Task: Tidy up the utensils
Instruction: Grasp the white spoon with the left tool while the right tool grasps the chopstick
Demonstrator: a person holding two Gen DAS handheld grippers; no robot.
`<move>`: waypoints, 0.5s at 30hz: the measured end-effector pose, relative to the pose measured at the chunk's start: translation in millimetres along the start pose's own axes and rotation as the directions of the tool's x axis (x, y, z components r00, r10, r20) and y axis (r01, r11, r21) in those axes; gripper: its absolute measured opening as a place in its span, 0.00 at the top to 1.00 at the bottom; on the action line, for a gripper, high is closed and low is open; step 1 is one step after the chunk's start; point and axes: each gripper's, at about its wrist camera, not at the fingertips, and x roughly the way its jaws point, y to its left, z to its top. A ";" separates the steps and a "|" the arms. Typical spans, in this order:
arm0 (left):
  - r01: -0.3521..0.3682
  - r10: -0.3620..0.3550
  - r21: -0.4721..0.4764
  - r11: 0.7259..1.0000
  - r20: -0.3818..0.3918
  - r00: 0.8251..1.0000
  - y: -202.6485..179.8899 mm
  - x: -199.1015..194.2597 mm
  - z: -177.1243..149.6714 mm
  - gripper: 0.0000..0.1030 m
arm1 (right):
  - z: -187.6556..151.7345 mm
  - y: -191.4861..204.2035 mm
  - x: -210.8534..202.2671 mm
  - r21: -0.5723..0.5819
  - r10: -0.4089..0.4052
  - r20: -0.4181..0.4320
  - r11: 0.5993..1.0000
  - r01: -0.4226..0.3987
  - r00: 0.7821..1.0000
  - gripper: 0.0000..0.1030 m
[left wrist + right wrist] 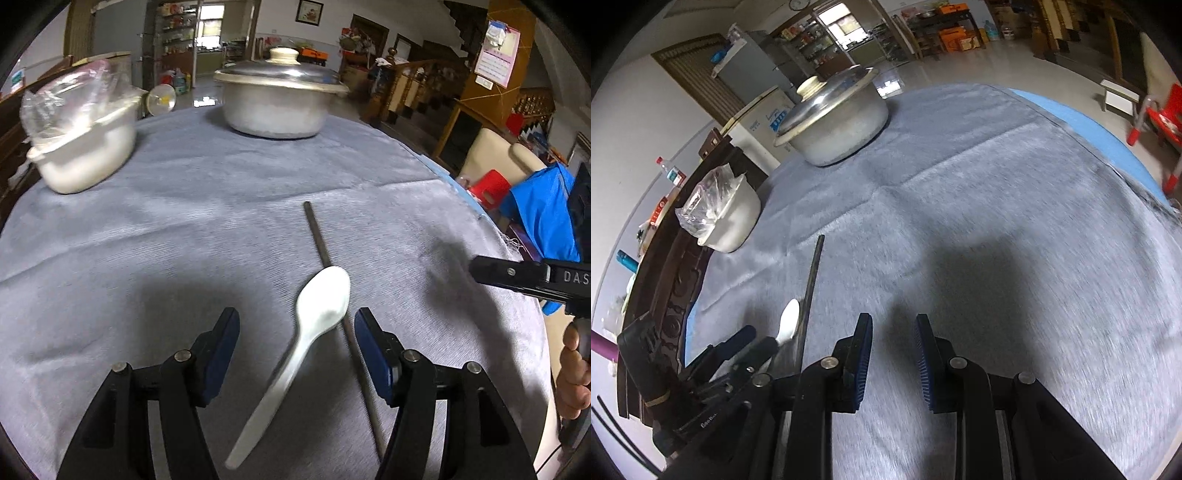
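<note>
A white spoon [314, 317] lies on the grey tablecloth [184, 229], bowl away from me, handle toward me. A thin dark metal rod [343, 317] lies just right of it, passing under the spoon's bowl. My left gripper [297, 332] is open, its fingers either side of both, touching neither. My right gripper [892, 332] is open and empty over bare cloth to the right. The spoon [788, 321] and rod [810, 288] also show in the right wrist view, with the left gripper [746, 347] over them. The right gripper's tip [517, 275] shows in the left wrist view.
A lidded metal pot [279, 96] stands at the far side of the table. A white pot with a plastic bag [81, 140] in it stands at the far left. The table's right edge [476, 210] drops to chairs and a red stool [487, 186].
</note>
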 end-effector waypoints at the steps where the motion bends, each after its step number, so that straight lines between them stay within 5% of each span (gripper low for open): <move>1: 0.010 -0.010 0.002 1.000 -0.005 1.000 -2.2 3.0 1.6 0.36 | 3.1 2.1 3.3 -0.005 0.003 -0.003 1.000 -0.003 1.000 0.75; 7: 0.011 -0.011 0.024 1.000 -0.021 1.000 -8.0 20.8 7.3 0.37 | 20.6 17.3 21.9 -0.051 0.004 -0.013 0.999 -0.005 1.000 0.75; 9: 0.012 -0.012 0.015 1.000 -0.009 1.000 -4.1 21.9 9.2 0.59 | 25.9 22.0 27.5 -0.066 0.008 -0.021 0.998 -0.010 1.000 0.75; 11: 0.018 -0.018 -0.012 1.000 -0.008 1.000 3.9 23.6 11.9 0.68 | 31.2 27.6 36.0 -0.078 0.017 -0.041 0.997 -0.021 0.999 0.75; 15: 0.038 -0.037 -0.093 0.995 0.020 0.999 26.0 17.6 13.3 0.68 | 42.2 44.8 60.7 -0.111 0.038 -0.104 0.993 -0.050 0.994 0.75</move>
